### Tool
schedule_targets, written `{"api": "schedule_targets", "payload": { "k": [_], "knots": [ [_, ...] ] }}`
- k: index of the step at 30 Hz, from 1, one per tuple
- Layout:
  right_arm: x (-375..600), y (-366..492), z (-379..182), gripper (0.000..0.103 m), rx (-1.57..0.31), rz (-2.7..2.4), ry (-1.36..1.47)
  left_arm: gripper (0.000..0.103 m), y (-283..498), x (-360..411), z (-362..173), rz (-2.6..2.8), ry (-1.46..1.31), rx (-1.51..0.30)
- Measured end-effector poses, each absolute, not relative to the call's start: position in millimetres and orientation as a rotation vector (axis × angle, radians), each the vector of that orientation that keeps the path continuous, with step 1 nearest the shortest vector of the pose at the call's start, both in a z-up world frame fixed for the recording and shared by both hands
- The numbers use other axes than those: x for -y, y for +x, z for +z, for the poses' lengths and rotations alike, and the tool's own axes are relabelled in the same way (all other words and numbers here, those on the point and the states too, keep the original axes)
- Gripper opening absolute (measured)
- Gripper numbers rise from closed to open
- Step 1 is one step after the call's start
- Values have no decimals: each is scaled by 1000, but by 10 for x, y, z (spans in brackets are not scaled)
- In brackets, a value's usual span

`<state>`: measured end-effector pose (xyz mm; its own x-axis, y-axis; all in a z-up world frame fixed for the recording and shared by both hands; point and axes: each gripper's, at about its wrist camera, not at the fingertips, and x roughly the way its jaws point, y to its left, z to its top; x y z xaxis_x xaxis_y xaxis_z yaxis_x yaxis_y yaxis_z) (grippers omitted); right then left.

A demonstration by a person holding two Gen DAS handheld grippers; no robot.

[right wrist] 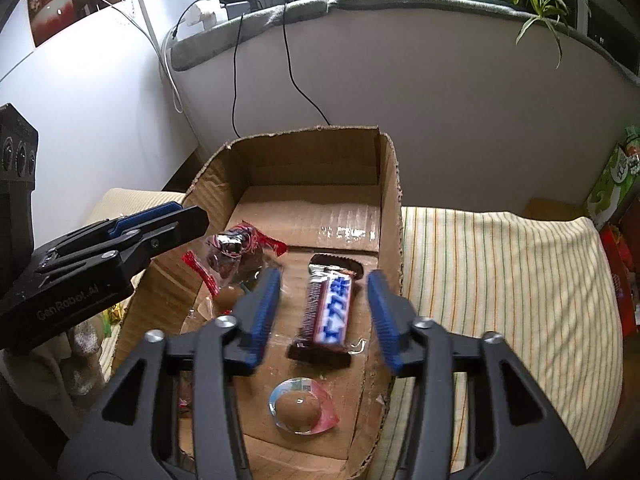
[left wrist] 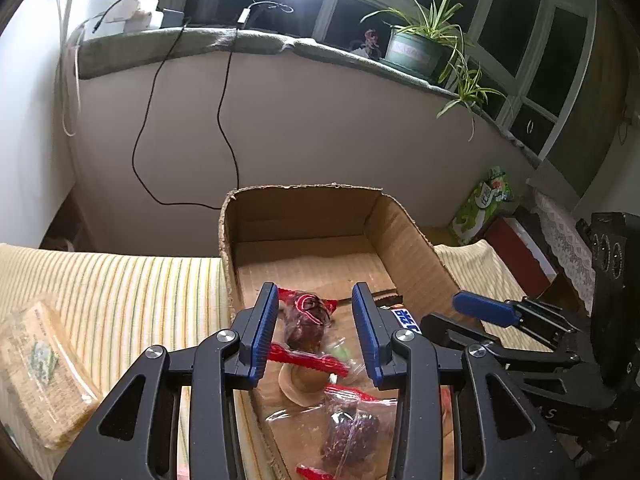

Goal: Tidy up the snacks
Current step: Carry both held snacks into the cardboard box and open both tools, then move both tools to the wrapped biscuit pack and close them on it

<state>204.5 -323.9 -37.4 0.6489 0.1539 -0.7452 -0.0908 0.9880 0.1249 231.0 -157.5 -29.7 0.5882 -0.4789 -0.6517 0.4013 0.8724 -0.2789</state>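
Chocolate bar [right wrist: 329, 309] in glossy brown wrapper is lying flat on the cardboard box [right wrist: 394, 208] floor, between the right gripper [right wrist: 324, 312] pads, which are standing apart, not touching it. Left gripper [left wrist: 316, 334] is hovering with jaws apart over crinkly clear-red snack packets [left wrist: 306, 320].

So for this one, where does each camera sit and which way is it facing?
Left wrist: on the left gripper, angled down into the cardboard box; its own blue-padded fingers show, and the right gripper at right.
Right wrist: on the right gripper, angled down at the chocolate bar in the box; the left gripper shows at left.
Shared: box, red-wrapped snack, striped cloth, spider plant.
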Motion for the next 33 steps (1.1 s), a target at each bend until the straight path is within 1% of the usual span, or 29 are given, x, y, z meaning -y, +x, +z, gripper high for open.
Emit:
{"api": "schedule_targets", "payload": {
  "k": [2, 4, 11, 12, 14, 19, 22, 27, 33],
  "knots": [
    [3230, 2027, -346, 58, -847, 136, 77, 37, 2304, 1539, -287, -512, -112, -790],
    [3223, 2016, -319, 64, -842, 136, 79, 39, 2292, 1497, -272, -507, -121, -787],
    [3116, 2006, -192, 74, -827, 166, 99, 64, 2198, 1257, -187, -477, -165, -762],
    [3088, 2004, -172, 76, -824, 172, 99, 65, 2188, 1220, -179, -471, -170, -759],
    [3019, 2001, -125, 78, -816, 185, 97, 67, 2165, 1119, -164, -457, -184, -754],
    [2883, 2023, -50, 84, -814, 237, 133, 67, 2056, 819, -133, -422, -223, -745],
    [2789, 2056, -10, 88, -822, 278, 164, 73, 1970, 638, -121, -398, -238, -738],
    [2562, 2126, 57, 89, -838, 361, 191, 74, 1841, 310, -140, -350, -266, -735],
    [2159, 2255, 45, 91, -884, 442, 146, 74, 1675, -128, -261, -276, -311, -748]
  ]
}}
